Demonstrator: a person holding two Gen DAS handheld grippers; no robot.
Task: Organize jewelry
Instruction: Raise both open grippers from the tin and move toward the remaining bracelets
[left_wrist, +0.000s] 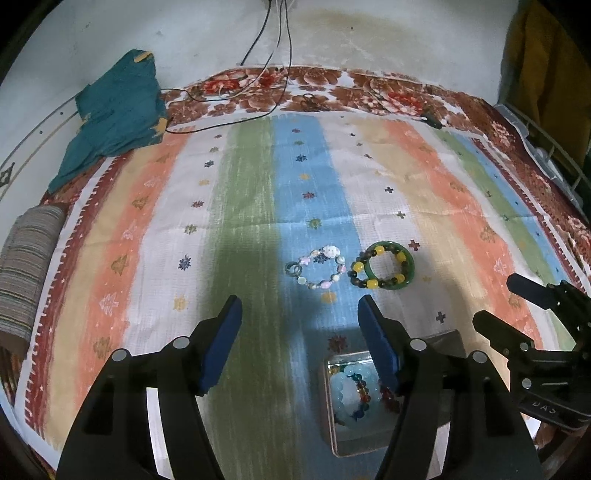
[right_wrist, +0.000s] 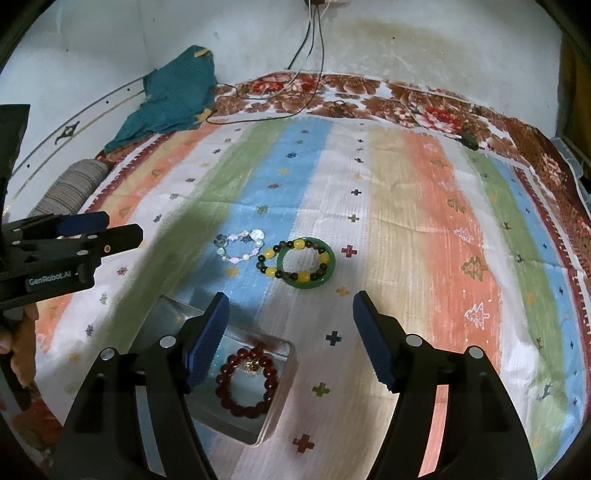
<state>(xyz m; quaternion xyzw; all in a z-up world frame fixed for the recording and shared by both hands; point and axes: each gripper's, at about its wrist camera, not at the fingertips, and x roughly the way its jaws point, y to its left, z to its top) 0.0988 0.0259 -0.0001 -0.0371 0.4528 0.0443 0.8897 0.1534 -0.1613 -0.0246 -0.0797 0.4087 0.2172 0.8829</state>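
Both tongs hang over a striped cloth (left_wrist: 258, 206) with their jaws spread and nothing between them. In the left wrist view the left gripper (left_wrist: 300, 314) fills the lower centre of the frame, and the right gripper (left_wrist: 498, 302) juts in from the right edge. In the right wrist view the right gripper (right_wrist: 290, 310) sits at lower centre.

The metal tin (right_wrist: 273, 406) lies just below the pads at bottom centre, holding a dark red bead bracelet (right_wrist: 246, 384) (a pale blue one (left_wrist: 345, 395) shows beside it in the left view). 2 loose pieces lie at mid-frame: a pale shell bracelet (left_wrist: 317, 267) and, just right of it, a green bangle (left_wrist: 404, 266) with a yellow-and-dark bead bracelet (left_wrist: 369, 269) on it.

Open cloth stretches right and upward. A teal garment (left_wrist: 114, 114) sits at upper left, cables (left_wrist: 280, 66) trail from the top edge, and a striped roll (left_wrist: 26, 280) hugs the left edge.
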